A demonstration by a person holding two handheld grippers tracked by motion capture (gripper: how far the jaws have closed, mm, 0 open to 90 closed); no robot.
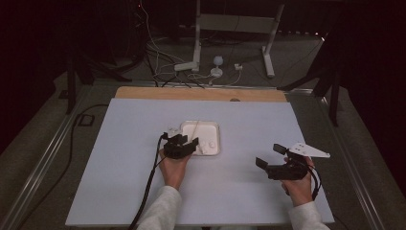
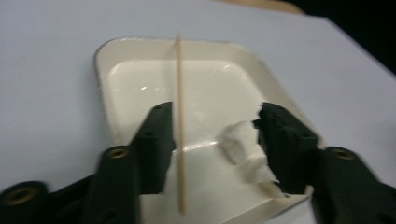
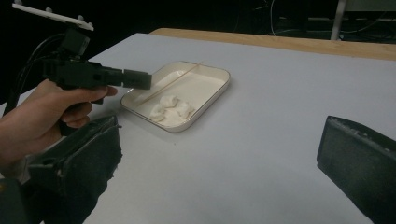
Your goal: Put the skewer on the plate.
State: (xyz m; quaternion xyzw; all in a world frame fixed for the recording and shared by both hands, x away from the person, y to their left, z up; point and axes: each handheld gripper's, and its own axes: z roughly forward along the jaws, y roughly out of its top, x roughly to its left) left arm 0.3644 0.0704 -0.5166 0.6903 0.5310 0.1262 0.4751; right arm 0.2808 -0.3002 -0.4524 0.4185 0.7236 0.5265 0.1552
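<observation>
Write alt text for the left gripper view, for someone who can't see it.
A shallow cream rectangular tray on a pale table holds a thin wooden stick lying lengthwise and white crumpled cotton-like pieces. The left hand-held gripper hangs over the tray's near end, black jaws apart, stick and pieces between them.

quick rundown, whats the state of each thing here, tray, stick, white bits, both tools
shallow cream rectangular tray: flat on the white table, upright
thin wooden stick: lying lengthwise in the tray, far tip on the rim, loose between the jaws
soft white lumps: clustered at the tray's near end, not gripped
left tool: open, jaws straddling stick and lumps
right tool: open, empty, held off to the side
</observation>
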